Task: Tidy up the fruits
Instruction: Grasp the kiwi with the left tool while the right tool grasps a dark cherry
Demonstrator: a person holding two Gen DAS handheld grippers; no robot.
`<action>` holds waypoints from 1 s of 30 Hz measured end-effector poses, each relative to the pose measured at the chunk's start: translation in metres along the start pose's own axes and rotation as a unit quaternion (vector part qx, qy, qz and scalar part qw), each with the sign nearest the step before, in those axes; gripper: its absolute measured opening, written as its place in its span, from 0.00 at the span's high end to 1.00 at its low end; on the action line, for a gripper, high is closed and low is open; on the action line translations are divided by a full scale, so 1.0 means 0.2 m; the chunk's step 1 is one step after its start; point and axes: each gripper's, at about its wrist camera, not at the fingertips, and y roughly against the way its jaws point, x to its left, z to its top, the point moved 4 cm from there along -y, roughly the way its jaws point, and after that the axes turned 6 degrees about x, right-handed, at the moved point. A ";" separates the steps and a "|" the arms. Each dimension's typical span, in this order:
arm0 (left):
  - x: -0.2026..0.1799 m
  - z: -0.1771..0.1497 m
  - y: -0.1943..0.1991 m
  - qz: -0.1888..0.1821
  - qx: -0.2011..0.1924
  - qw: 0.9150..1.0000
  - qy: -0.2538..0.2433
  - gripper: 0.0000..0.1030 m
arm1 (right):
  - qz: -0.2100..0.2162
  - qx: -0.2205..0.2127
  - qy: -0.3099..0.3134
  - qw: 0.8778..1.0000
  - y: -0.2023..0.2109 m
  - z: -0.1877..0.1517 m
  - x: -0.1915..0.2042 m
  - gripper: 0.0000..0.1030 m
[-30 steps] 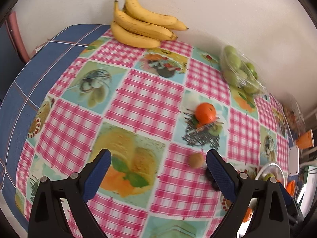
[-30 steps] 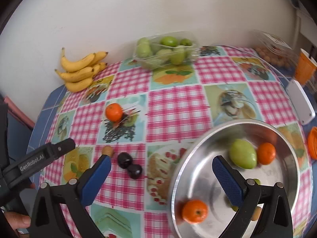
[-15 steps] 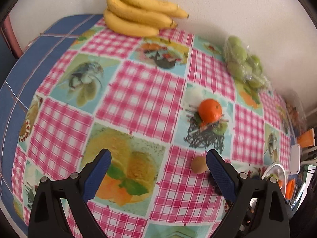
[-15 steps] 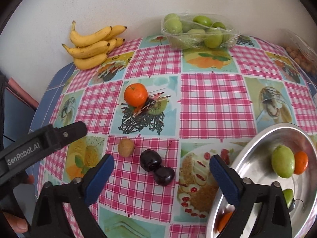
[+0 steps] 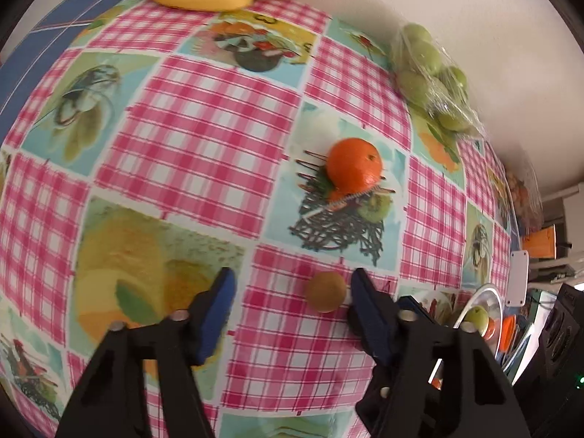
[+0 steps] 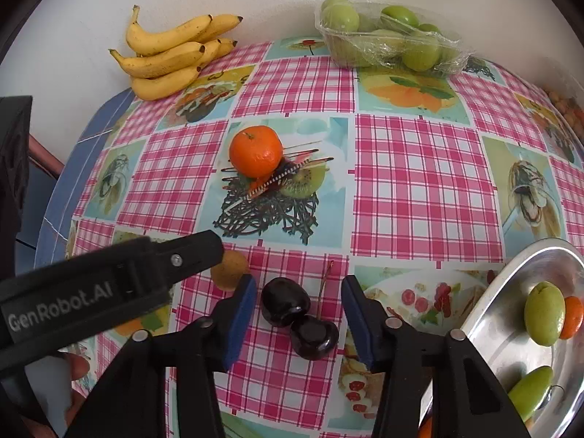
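Observation:
My left gripper (image 5: 292,284) is open, low over the tablecloth, with a small brown fruit (image 5: 325,291) between its fingers, close to the right finger. The brown fruit also shows in the right wrist view (image 6: 230,269), partly behind the left gripper's finger (image 6: 153,266). My right gripper (image 6: 299,292) is open around two dark cherries (image 6: 286,306), joined by a stem. An orange (image 6: 256,151) lies beyond them, also in the left wrist view (image 5: 354,163). A steel bowl (image 6: 511,284) at the right holds green fruits and oranges.
A bunch of bananas (image 6: 171,56) lies against the far wall at the left. A clear tray of green fruits (image 6: 387,38) stands at the back. A white device (image 5: 518,277) and an orange cup (image 5: 540,242) lie at the far right of the table.
Both grippers have moved forward and down. The left one now has the brown fruit between its fingers. The right one has swung left from the bowl and now straddles the cherries.

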 end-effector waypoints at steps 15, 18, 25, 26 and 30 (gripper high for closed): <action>-0.10 -0.01 -0.08 -0.022 0.017 0.999 -0.027 0.74 | 0.004 0.012 0.010 1.000 -0.04 0.00 0.02 0.65; -0.08 -0.01 -0.04 -0.030 0.012 0.999 -0.022 0.74 | 0.005 0.010 0.011 1.000 -0.03 0.00 0.03 0.67; -0.07 -0.01 0.13 -0.031 -0.026 0.999 -0.021 0.74 | 0.014 -0.014 -0.004 1.000 0.09 0.01 0.02 0.70; -0.07 -0.01 0.15 -0.032 -0.029 0.999 -0.020 0.74 | 0.014 -0.017 -0.006 1.000 0.11 0.01 0.02 0.70; -0.04 -0.03 0.18 -0.027 -0.033 0.999 -0.012 0.74 | 0.018 -0.018 -0.005 1.000 0.11 0.01 0.03 0.70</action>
